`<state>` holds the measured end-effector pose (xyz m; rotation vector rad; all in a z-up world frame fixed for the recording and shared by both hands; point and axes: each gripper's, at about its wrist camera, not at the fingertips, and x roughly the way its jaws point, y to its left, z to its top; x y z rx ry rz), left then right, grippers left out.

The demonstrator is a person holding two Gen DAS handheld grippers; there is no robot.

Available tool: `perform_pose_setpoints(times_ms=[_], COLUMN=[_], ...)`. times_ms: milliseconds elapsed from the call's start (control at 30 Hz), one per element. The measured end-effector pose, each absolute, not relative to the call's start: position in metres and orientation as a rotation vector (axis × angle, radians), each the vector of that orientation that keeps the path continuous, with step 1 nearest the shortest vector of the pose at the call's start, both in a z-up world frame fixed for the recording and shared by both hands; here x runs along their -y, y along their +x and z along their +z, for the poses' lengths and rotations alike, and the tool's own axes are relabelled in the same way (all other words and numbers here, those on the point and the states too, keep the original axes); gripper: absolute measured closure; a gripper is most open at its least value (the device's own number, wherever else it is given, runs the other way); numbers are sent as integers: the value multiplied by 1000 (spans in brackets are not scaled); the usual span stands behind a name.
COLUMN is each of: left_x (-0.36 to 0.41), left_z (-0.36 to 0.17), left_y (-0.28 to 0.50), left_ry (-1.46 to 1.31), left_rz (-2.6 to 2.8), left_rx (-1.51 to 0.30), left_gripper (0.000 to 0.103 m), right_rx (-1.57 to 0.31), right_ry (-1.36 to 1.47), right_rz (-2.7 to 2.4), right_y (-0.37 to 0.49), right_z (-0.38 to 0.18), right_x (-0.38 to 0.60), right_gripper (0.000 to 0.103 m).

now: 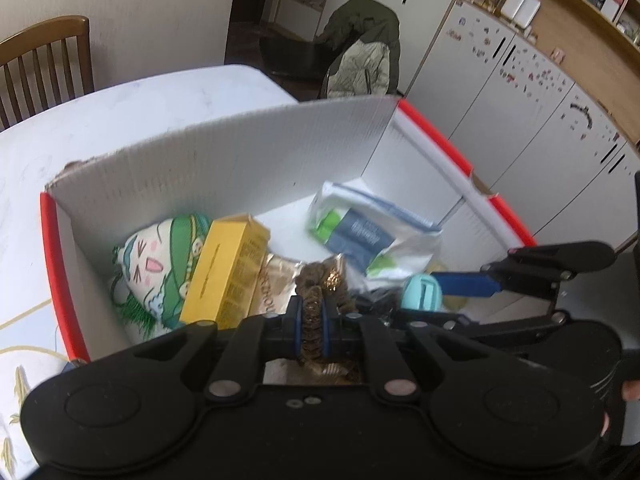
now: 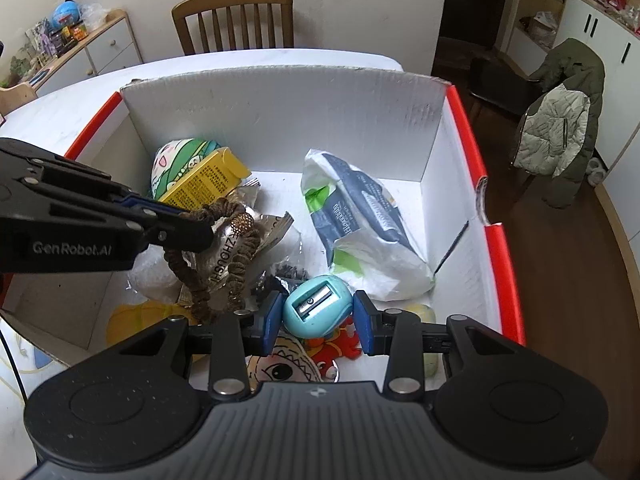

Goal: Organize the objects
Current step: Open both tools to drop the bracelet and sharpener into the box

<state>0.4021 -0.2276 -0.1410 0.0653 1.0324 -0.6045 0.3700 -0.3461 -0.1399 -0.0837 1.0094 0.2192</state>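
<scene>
Half-hidden beneath the tools, a cartoon toy [image 2: 288, 364] and yellow plush [image 2: 132, 316] lie in the white box [image 2: 280, 120] – with one yellow carton [image 2: 204, 180] and one wipes pack [image 2: 360, 216]. Left gripper [image 1: 312, 320] clamps a brown scrunchie [image 2: 216, 248]; right gripper [image 2: 316, 316] grips a blue sharpener [image 2: 318, 310] – both above the box.

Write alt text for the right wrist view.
The right gripper holds a turquoise egg-shaped pencil sharpener over a white, red-edged box of packets. At left, the left gripper carries a brown scrunchie.
</scene>
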Motion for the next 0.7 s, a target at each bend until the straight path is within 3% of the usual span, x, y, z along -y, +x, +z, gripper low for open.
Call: perform_pose_setpoints(times_ms=[433,700], left_x=[230,226], left_z=[-152,-150], left_y=[405,401], left_ry=[125,112], left_rz=[-562,-556], left_rx=[-1135,-1137], left_gripper=[93,78], right_rx=[-1007,-973], right_ry=[-61,-29], right_rz=[228,239], right_y=[368,360], right_z=[-140,-130], right_x=[347,350], right_gripper=[65,60])
